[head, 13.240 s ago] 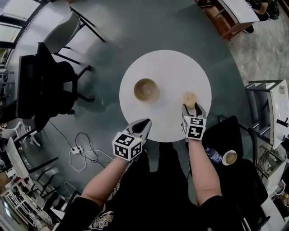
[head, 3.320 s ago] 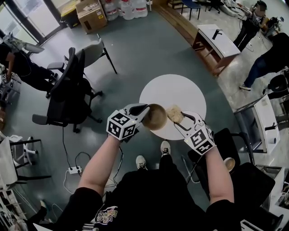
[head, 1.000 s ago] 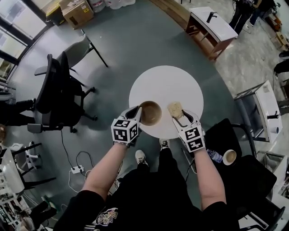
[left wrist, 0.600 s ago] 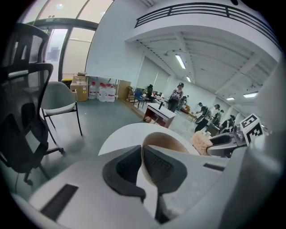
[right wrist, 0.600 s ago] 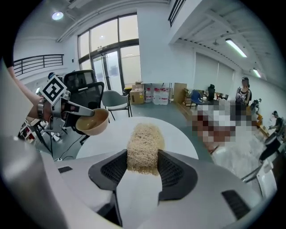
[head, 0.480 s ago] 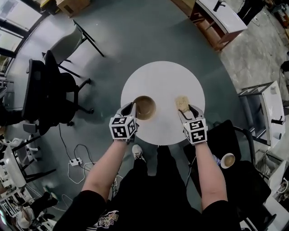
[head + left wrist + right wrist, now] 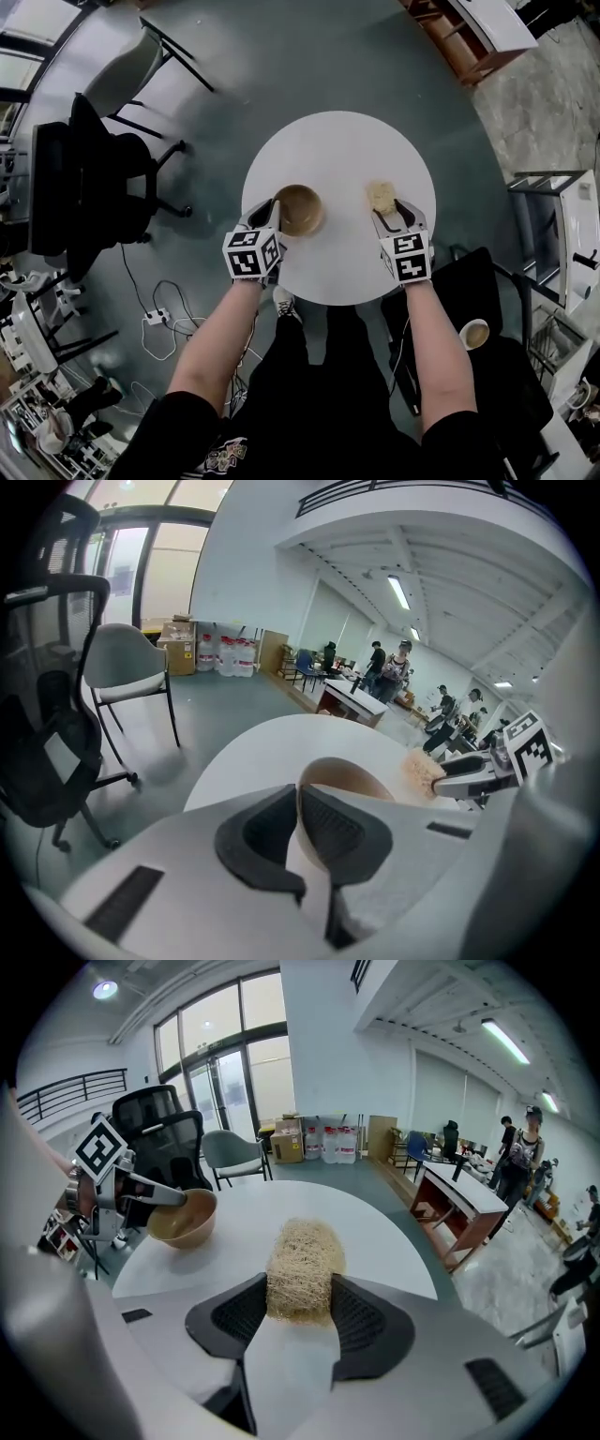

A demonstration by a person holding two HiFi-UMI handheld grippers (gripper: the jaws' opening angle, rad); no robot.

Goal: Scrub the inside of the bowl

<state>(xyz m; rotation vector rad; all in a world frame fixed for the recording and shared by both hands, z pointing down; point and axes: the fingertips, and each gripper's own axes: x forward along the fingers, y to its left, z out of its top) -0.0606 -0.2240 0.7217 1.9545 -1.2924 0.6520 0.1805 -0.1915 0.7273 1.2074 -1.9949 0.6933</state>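
A tan wooden bowl (image 7: pixel 299 209) sits on the round white table (image 7: pixel 337 150), left of centre. My left gripper (image 7: pixel 270 214) is shut on the bowl's near-left rim (image 7: pixel 298 808), one pad inside and one outside. A beige fibrous scrubber (image 7: pixel 381 197) is pinched between the jaws of my right gripper (image 7: pixel 389 212), down at the table's right side. In the right gripper view the scrubber (image 7: pixel 302 1270) stands upright between the pads, with the bowl (image 7: pixel 184 1218) and the left gripper off to the left. The left gripper view shows the scrubber (image 7: pixel 422 772) past the bowl.
Black office chairs (image 7: pixel 94 173) and a grey chair (image 7: pixel 131 66) stand left of the table. A cable and power strip (image 7: pixel 159 314) lie on the floor. A wooden desk (image 7: pixel 478 37) is at the top right. A cup (image 7: pixel 475 333) rests on a black seat at the right.
Both grippers have come down toward the table, the bowl and scrubber still held. The two have moved apart, the scrubber to the right.
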